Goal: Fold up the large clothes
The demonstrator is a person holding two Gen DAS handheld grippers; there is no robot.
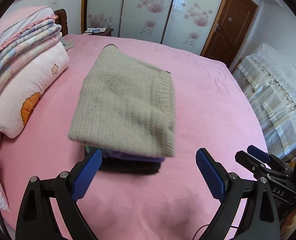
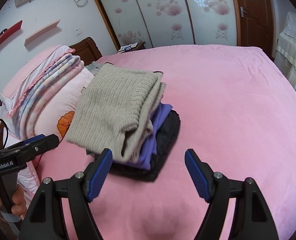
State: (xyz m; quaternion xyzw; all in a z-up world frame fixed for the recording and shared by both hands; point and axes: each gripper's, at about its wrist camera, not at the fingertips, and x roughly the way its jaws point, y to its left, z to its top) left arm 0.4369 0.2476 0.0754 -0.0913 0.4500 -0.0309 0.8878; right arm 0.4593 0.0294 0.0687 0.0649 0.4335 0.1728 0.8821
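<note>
Two empty, wide tongs (image 1: 149, 165) (image 2: 149, 165) before half-hidden purple garment (image 2: 148, 148) under knit sweater (image 1: 126, 104).

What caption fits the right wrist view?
Open right gripper above a stack of folded clothes on a pink bed.

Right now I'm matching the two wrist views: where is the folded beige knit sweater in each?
Left wrist: beige knit sweater at centre, topping the stack just beyond the open left fingers.
Right wrist: the sweater sits left of centre, above that gripper's left finger.
Shared landmark: the pillow with an orange flower, left of the stack in both.
</note>
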